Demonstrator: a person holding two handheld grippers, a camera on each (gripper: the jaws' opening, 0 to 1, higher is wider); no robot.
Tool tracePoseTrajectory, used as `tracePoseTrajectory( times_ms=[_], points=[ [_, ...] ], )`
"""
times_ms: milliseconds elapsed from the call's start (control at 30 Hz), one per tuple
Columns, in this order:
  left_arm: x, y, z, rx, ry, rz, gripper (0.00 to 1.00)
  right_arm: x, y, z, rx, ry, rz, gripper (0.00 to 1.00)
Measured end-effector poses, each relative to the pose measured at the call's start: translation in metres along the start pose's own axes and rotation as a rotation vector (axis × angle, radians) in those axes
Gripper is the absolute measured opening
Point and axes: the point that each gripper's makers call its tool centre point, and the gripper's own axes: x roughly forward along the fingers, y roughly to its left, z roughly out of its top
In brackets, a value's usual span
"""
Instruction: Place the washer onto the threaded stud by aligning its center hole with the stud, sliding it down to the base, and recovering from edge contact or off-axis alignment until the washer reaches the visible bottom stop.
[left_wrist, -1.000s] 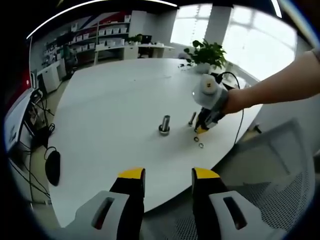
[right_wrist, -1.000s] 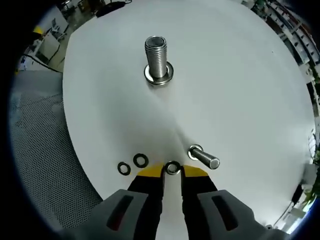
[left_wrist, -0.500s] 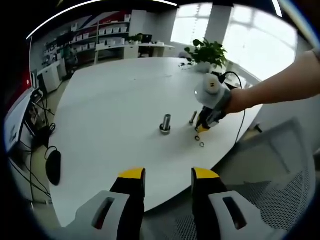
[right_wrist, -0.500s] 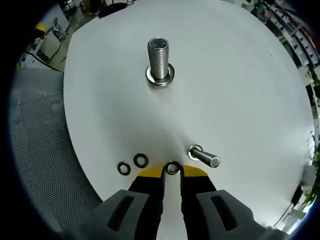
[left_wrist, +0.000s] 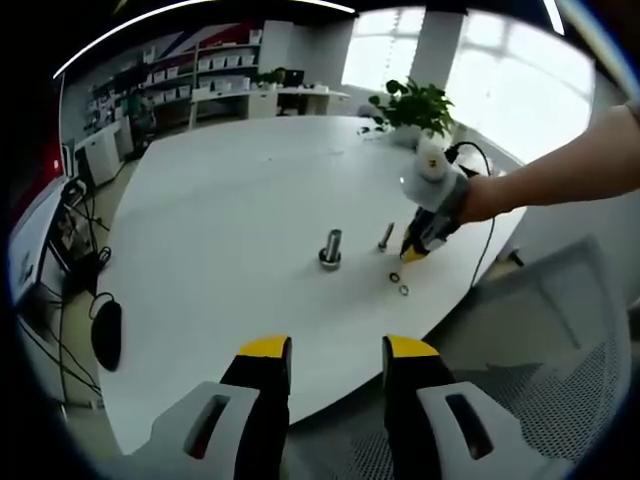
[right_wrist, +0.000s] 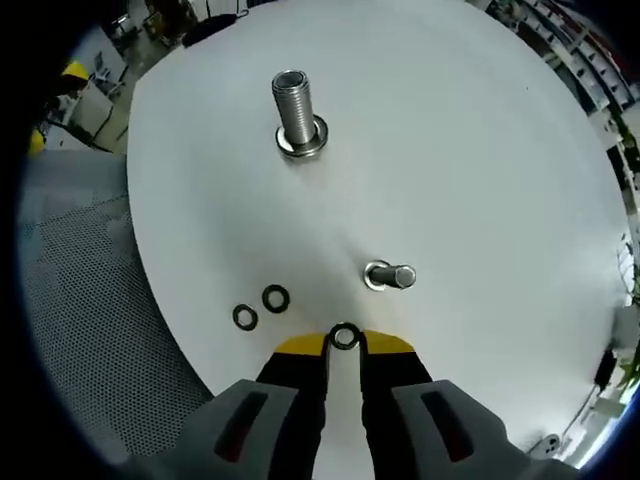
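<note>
The right gripper pinched a small washer between its yellow-tipped jaws, held above the white bench near its curved edge. The threaded stud stood upright on its wide base well in from that edge, apart from the washer. A second bolt lay on its side between the stud and the gripper, and two loose washers rested on the bench close to the edge, just beside the gripper. In the left gripper view, the left gripper hung off the near edge of the bench with its jaws parted and nothing between them, while a person's arm reached in from the right. A potted plant stood at the far edge and a mesh chair sat beside the bench.
</note>
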Motion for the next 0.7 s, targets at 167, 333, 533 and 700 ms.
tracePoseTrajectory(
  times_ms=[167, 333, 533, 700],
  points=[
    [0.001, 0.000, -0.001, 0.003, 0.004, -0.002, 0.34, -0.010, -0.009, 0.000, -0.003, -0.017, -0.010, 0.13],
    [0.000, 0.000, -0.001, 0.004, 0.005, -0.002, 0.34, -0.018, -0.017, 0.001, -0.011, -0.040, -0.029, 0.13],
    [0.001, 0.000, -0.001, 0.007, 0.006, -0.002, 0.34, -0.030, -0.024, 0.008, -0.011, -0.068, -0.032, 0.13],
    [0.001, -0.001, -0.001, 0.004, 0.006, -0.009, 0.34, -0.036, -0.025, 0.013, -0.040, -0.089, -0.043, 0.13]
  ],
)
